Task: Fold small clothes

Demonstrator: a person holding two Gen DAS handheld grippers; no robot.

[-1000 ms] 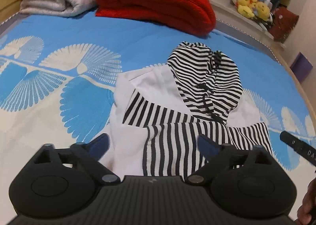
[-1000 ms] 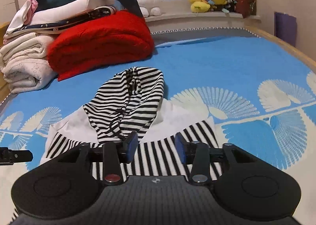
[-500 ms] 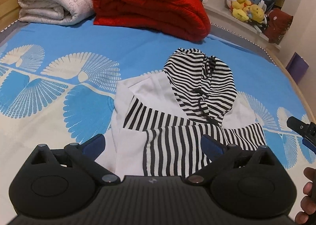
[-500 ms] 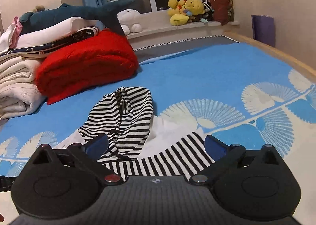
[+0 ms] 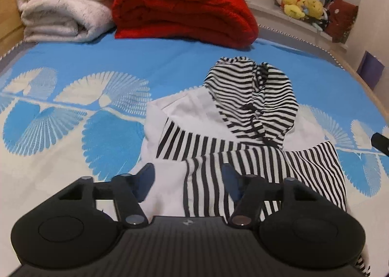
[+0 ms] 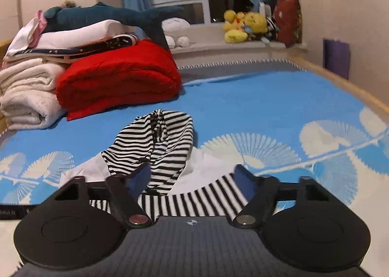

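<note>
A small hoodie (image 5: 194,111) lies flat on the blue bedspread (image 5: 145,62), white in the body, with a black-and-white striped hood (image 5: 255,96) and striped sleeves folded across its front (image 5: 304,167). My left gripper (image 5: 188,179) hovers over the near left part of the garment. Its jaws are closing, with cloth lying beneath them but not pinched. My right gripper (image 6: 192,182) hangs over the near right part, below the hood (image 6: 160,140). Its jaws are closing too, and nothing is pressed between the pads. The right gripper's tip (image 5: 380,142) shows at the edge of the left wrist view.
A folded red blanket (image 5: 184,9) and stacked white blankets (image 5: 65,4) sit at the head of the bed, with a plush shark (image 6: 109,14) on top. Yellow plush toys (image 6: 243,25) line the windowsill. The wooden bed edge (image 6: 340,82) runs along the right.
The left jaws have narrowed from wide open. The right jaws went from narrow to wide, then drew in a little, and the right gripper rose slightly and tipped upward.
</note>
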